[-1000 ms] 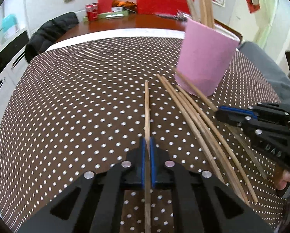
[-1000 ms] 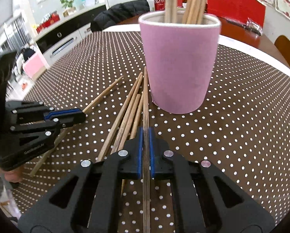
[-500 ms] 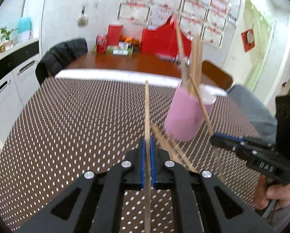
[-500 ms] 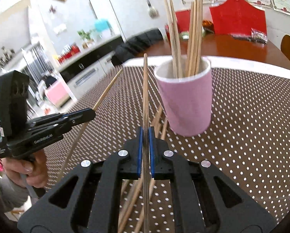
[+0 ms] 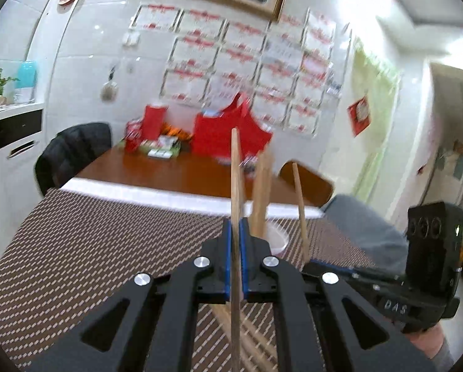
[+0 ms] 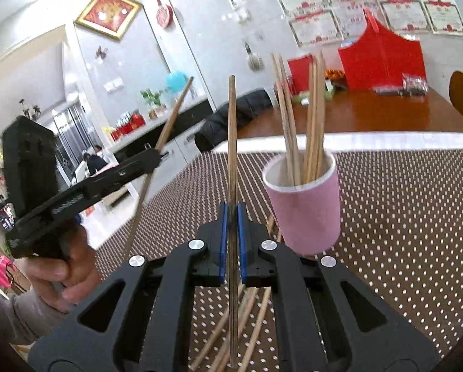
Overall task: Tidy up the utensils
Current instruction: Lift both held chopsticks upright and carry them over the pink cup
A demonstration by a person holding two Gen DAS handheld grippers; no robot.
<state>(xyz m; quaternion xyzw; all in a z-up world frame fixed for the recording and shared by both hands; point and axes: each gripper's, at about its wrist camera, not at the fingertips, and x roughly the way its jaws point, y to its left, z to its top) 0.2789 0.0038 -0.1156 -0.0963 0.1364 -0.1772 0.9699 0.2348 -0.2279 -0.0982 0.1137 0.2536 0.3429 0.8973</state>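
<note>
Judging by its thin, stiff, light look, each long tan wooden chopstick (image 6: 231, 142) pinched partway along by the left gripper (image 5: 237, 259) and right gripper (image 6: 232, 241) could pivot, so aim the lower end into the pink paper cup (image 6: 306, 214) right of centre.

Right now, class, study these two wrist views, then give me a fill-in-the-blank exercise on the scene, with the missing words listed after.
1. Each gripper is shut on one ____.
2. The cup holding upright chopsticks is coloured ____.
3. The tablecloth is brown with white ____.
4. Loose chopsticks lie on the cloth beside the ____.

Missing words: chopstick; pink; dots; cup
</note>
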